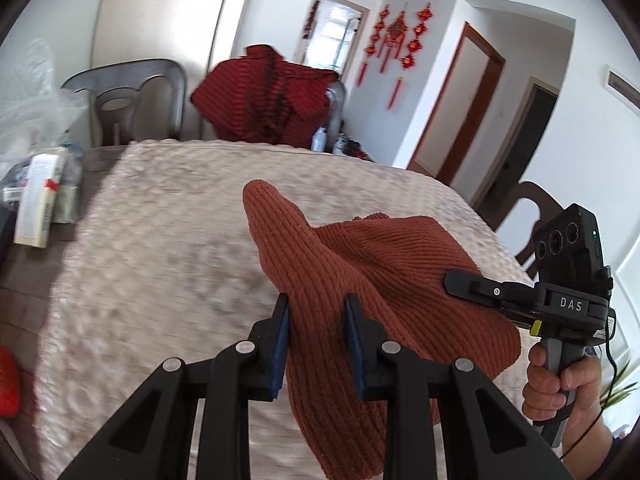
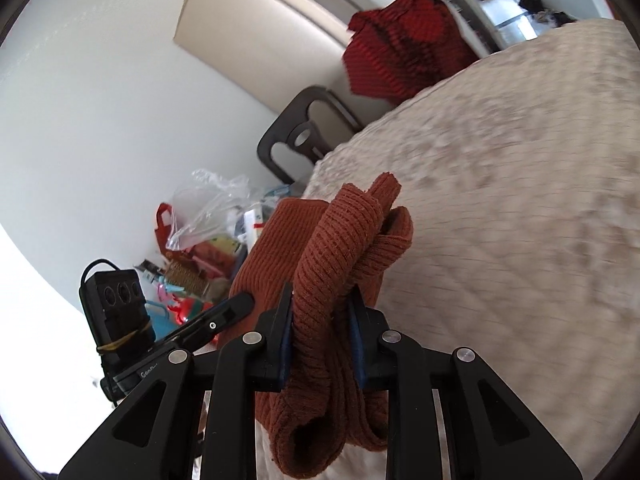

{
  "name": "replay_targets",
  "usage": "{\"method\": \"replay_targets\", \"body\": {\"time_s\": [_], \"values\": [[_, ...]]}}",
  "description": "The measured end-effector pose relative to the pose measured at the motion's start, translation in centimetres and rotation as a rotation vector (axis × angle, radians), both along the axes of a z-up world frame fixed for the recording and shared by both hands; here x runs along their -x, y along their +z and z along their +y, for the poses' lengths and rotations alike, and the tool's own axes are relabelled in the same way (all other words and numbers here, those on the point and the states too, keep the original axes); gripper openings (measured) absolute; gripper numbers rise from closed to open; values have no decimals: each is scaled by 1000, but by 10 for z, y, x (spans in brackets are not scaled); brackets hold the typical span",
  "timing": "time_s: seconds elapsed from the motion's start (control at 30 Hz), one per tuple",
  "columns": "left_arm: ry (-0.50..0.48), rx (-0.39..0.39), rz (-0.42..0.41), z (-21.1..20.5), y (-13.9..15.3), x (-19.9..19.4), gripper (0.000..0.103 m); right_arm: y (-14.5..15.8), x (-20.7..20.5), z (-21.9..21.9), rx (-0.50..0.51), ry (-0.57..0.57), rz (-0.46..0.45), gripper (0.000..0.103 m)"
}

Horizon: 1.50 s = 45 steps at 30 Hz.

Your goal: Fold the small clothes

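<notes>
We see the rust knit [image 1: 384, 280] held up over the tabletop [image 1: 160, 240], its long axis running between the two claws and its loose end drooping. Left claw [image 1: 318, 344] is clamped on one bunched end; right claw [image 2: 322, 340] is clamped on the other. Cream quilted cover on the tabletop; red garment [image 1: 268, 96] draped on a chair [image 1: 132, 96] behind; white walls

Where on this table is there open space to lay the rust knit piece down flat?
Both grippers, left gripper and right gripper, hold the rust knit garment. The quilted cloth is bare from the garment to the far edge by the chairs. The left end is crowded with boxes and plastic bags.
</notes>
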<state>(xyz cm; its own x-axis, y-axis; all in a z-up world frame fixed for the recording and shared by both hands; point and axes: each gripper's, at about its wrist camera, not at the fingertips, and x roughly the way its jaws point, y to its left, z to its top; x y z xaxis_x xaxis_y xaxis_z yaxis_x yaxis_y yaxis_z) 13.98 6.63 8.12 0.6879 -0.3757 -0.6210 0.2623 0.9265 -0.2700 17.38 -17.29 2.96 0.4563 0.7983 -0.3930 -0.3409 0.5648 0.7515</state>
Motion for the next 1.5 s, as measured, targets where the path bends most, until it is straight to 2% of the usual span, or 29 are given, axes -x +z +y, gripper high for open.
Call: {"method": "replay_targets", "body": {"time_s": [0.13, 0.27, 0.3, 0.37, 0.47, 0.53, 0.6, 0.67, 0.8, 0.83, 0.87, 0.93, 1.03, 1.17, 1.27, 1.33, 1.4, 1.5], "values": [[12, 11, 0, 33, -19, -13, 28, -7, -16, 28, 13, 25, 3, 24], [128, -45, 76, 60, -61, -27, 29, -34, -30, 42, 102, 33, 53, 25], [144, -16, 83, 67, -68, -23, 31, -38, -32, 44, 126, 34, 69, 27], [164, 24, 78, 73, -68, -15, 31, -43, -30, 40, 167, 28, 74, 28], [212, 1, 34, 71, -54, 0, 29, -29, -20, 31, 212, 0, 32, 28], [222, -27, -6, 62, -42, 13, 29, -13, -10, 27, 253, -26, -39, 28], [193, -35, -41, 50, -35, 20, 29, 5, -6, 30, 315, -50, -115, 28], [166, -52, -46, 37, -36, 21, 29, 7, -13, 42, 372, -38, -128, 28], [156, -116, 29, 23, -58, 6, 29, -23, -44, 63, 468, 6, -51, 27], [167, -130, 12, 21, -57, 9, 30, -34, -50, 64, 484, 10, -20, 27], [175, -151, 14, 18, -54, 12, 29, -35, -51, 60, 452, 6, -13, 27], [192, -172, -1, 14, -45, 21, 29, -24, -42, 55, 464, -14, -39, 27], [232, -213, -19, 8, -37, 39, 29, -3, -12, 53, 495, -14, -126, 27], [255, -190, 6, 8, -42, 57, 29, 11, 36, 62, 539, 48, -231, 27], [258, -191, 59, 5, -57, 52, 29, -3, 48, 72, 603, 89, -236, 27], [260, -198, 82, 3, -67, 49, 29, -21, 43, 74, 646, 97, -197, 27], [266, -209, 72, 1, -65, 53, 29, -31, 39, 70, 636, 100, -173, 27], [276, -197, 72, 2, -60, 59, 29, -24, 47, 65, 620, 90, -187, 27]]}}
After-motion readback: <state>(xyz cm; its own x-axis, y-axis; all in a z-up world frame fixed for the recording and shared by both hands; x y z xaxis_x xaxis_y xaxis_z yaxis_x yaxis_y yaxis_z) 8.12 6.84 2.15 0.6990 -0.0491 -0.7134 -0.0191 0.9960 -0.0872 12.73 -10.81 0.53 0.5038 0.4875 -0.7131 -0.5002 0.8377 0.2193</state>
